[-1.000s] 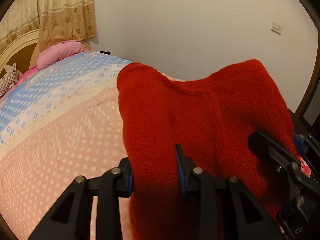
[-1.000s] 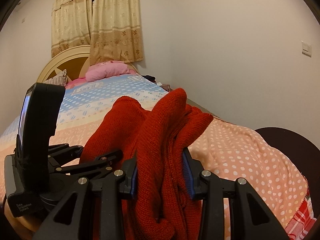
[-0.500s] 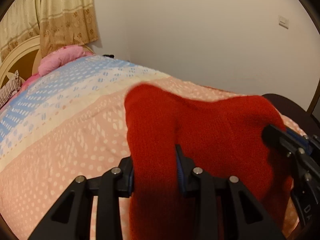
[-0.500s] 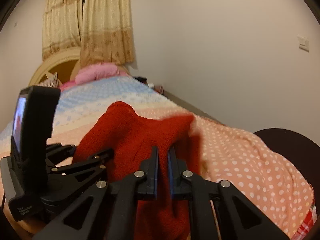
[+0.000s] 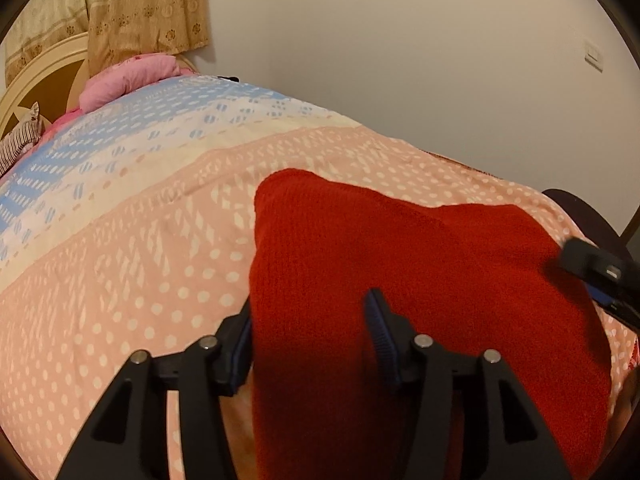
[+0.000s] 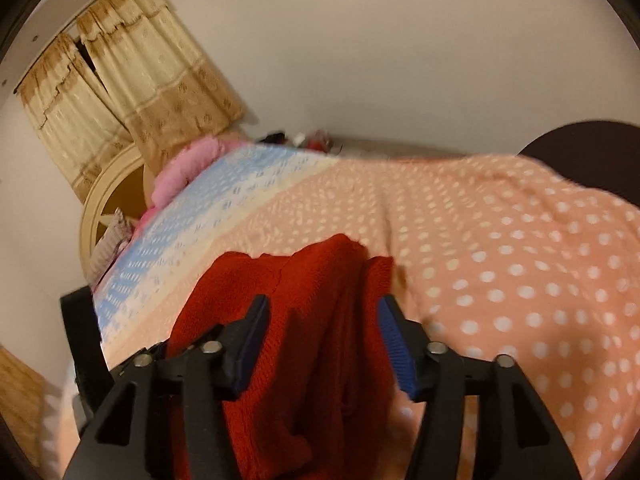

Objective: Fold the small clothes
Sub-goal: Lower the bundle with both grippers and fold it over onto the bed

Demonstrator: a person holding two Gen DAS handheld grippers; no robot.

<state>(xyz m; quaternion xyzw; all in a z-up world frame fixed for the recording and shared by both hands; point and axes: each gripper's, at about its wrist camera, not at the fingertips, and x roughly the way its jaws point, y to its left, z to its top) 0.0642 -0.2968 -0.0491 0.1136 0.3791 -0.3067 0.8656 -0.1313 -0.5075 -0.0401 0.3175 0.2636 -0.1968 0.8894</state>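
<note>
A red knit garment (image 5: pixel 400 248) lies bunched on the peach dotted bedspread (image 5: pixel 140 260). My left gripper (image 5: pixel 310 332) sits low over its near left part. Its jaws are opening, the knit lies between them, and the pads do not squeeze it. In the left wrist view my right gripper (image 5: pixel 600 276) shows at the garment's right edge. In the right wrist view the right gripper (image 6: pixel 324 340) straddles a folded ridge of the red garment (image 6: pixel 320 280). Its jaws are opening too, with a gap beside the right pad.
The bedspread (image 6: pixel 500 260) runs from peach dots near me to blue and white bands farther off. A pink pillow (image 5: pixel 128 80), a cream headboard (image 5: pixel 36 80) and beige curtains (image 5: pixel 140 0) stand at the far end. A dark rounded footboard (image 6: pixel 580 152) rises at the right.
The red garment has come down from hanging in the air onto the bed. Both grippers' jaws have spread and released the knit; the right one had closed narrow half a second ago and has rolled.
</note>
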